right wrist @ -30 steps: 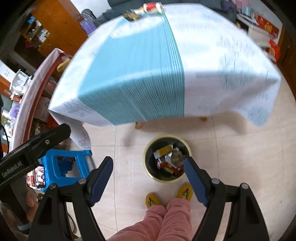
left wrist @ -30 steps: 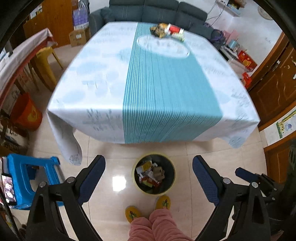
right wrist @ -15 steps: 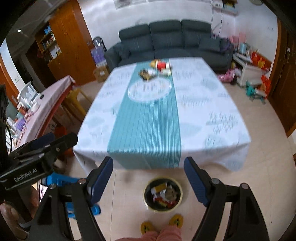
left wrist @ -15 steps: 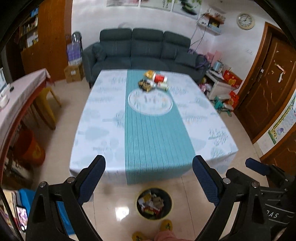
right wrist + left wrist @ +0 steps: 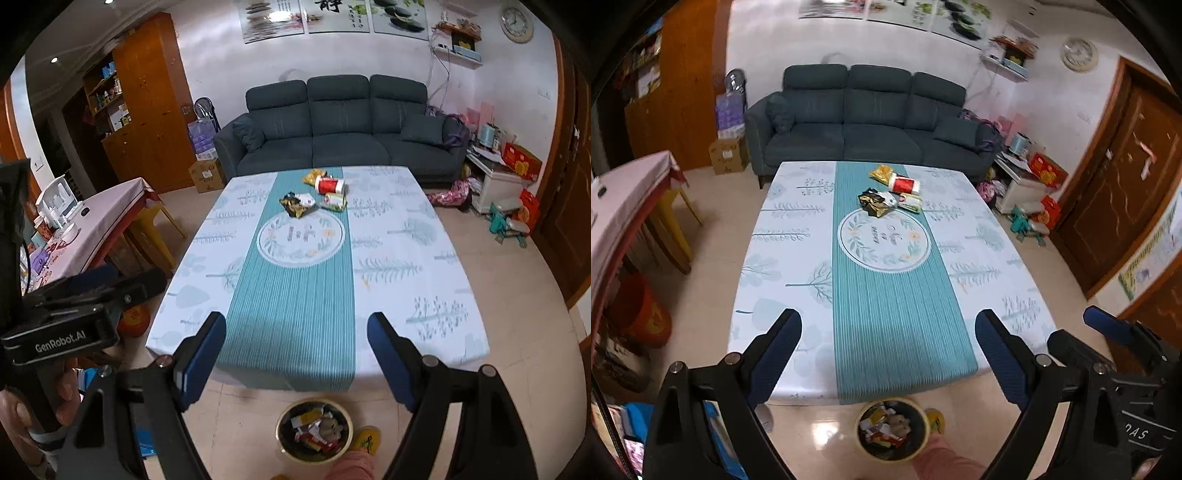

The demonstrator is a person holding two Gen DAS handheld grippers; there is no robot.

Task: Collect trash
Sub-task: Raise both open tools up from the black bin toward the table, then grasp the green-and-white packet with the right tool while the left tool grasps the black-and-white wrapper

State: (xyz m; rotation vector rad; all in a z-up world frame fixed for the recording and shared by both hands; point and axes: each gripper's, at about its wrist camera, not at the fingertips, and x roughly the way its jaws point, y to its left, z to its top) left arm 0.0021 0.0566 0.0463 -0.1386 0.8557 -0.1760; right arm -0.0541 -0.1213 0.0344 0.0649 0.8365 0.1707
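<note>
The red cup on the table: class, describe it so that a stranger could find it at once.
Start at the table in front of the dark sofa. On its teal centre stripe, at the sofa end, lies a small heap of litter. The red cup lies on its side there, the only round, solid red piece among flat wrappers.

Left tool (image 5: 888, 328) and right tool (image 5: 295, 332) held level, jaws spread wide.

Dark sofa (image 5: 866, 122) behind table (image 5: 783, 236); wall clock (image 5: 516, 25).
</note>
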